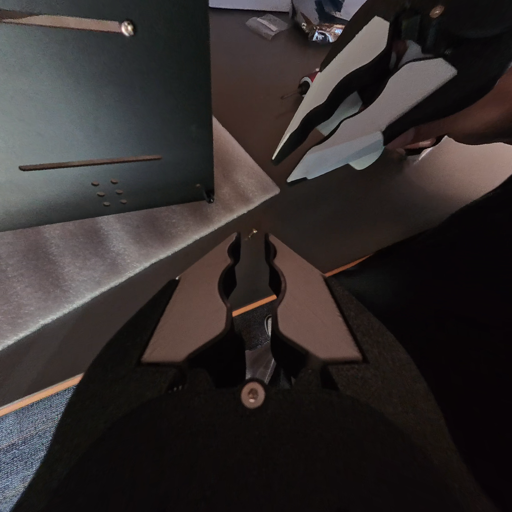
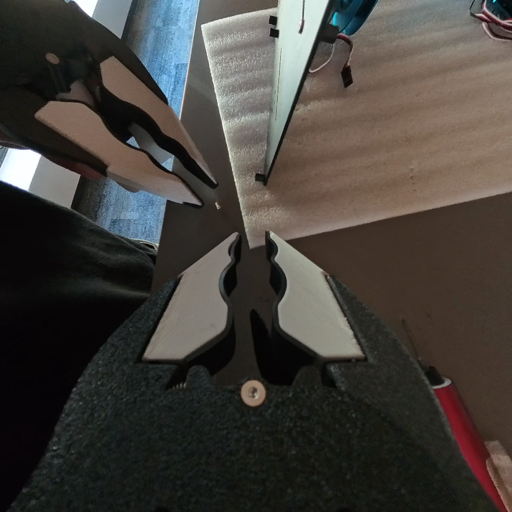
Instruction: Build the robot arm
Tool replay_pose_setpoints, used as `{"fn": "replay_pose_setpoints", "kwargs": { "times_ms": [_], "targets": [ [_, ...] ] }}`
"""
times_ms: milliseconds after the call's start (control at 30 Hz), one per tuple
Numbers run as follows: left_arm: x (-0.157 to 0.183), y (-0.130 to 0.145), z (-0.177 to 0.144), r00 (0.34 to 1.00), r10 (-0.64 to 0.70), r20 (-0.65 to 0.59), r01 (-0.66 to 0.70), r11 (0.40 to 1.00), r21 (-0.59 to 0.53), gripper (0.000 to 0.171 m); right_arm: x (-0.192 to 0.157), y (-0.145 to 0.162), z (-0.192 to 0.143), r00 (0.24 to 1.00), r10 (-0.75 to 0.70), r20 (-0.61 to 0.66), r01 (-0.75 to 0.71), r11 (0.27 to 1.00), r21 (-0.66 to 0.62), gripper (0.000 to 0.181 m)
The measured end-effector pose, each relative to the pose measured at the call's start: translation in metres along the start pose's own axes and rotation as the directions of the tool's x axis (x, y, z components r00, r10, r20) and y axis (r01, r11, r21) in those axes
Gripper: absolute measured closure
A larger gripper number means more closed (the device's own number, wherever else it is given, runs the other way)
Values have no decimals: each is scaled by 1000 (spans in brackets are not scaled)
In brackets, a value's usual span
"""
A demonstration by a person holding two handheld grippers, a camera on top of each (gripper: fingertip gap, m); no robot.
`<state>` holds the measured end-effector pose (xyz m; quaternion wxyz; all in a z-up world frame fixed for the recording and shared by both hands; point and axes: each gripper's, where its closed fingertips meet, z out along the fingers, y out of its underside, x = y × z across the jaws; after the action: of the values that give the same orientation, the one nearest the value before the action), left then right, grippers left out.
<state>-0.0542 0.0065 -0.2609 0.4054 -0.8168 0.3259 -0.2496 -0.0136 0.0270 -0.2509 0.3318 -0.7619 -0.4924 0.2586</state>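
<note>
Both tongs stand released, their jaws apart and holding nothing. Left tongs (image 1: 252,235) hover low over the dark bench (image 1: 346,216), tips aimed at a small brass-coloured screw (image 1: 252,233) that lies on the bench just beyond them, roughly in line with the gap; whether a tip touches it cannot be told. In the right wrist view the same screw (image 2: 218,205) lies just beside the lower tip of the left tongs (image 2: 208,194), close to the edge of the foam sheet (image 2: 249,138).

Right tongs (image 2: 252,235) hang over the near corner of that foam sheet (image 1: 166,235), the corner showing between their tips, the screw a little way off to their left. From the left wrist view the right tongs (image 1: 281,170) come in from the upper right, tips near the foam corner, with a hand (image 1: 415,144) on the handle behind.

A black metal panel (image 1: 105,110) stands on edge on the foam, with slots, a cluster of small holes and a screw head (image 1: 127,28) near its top. Seen edge-on, the panel (image 2: 288,97) has red and white wires (image 2: 340,47) ending in a black plug behind it.

A red-handled tool (image 2: 468,432) is cut off at the right edge. Things at the far end of the bench are blurred and cannot be made out. The screw is small and soft-edged in both views.
</note>
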Motion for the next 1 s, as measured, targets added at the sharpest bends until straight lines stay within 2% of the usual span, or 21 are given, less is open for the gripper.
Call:
{"fn": "replay_pose_setpoints", "kwargs": {
  "times_ms": [333, 567, 767, 1000],
  "targets": [
    [13, -1, 14, 998, 50, -41, -51, 998, -23, 159, -10, 1, 8, 997, -27, 67, 30, 999, -37, 164],
    [12, 7, 4, 999, 23, -28, -24, 999, -34, 160, -11, 3, 8, 996, -27, 81, 31, 999, -42, 164],
    [10, 2, -5, 1000, -21, 23, 20, 999, 27, 159, -16, 1, 10, 995, -48, 86, 52, 998, -46, 164],
    [-7, 9, -24, 980, -94, 178, 74, 990, 119, 155, -25, -4, 14, 992, -73, 104, 77, 996, -35, 164]
  ]
}}
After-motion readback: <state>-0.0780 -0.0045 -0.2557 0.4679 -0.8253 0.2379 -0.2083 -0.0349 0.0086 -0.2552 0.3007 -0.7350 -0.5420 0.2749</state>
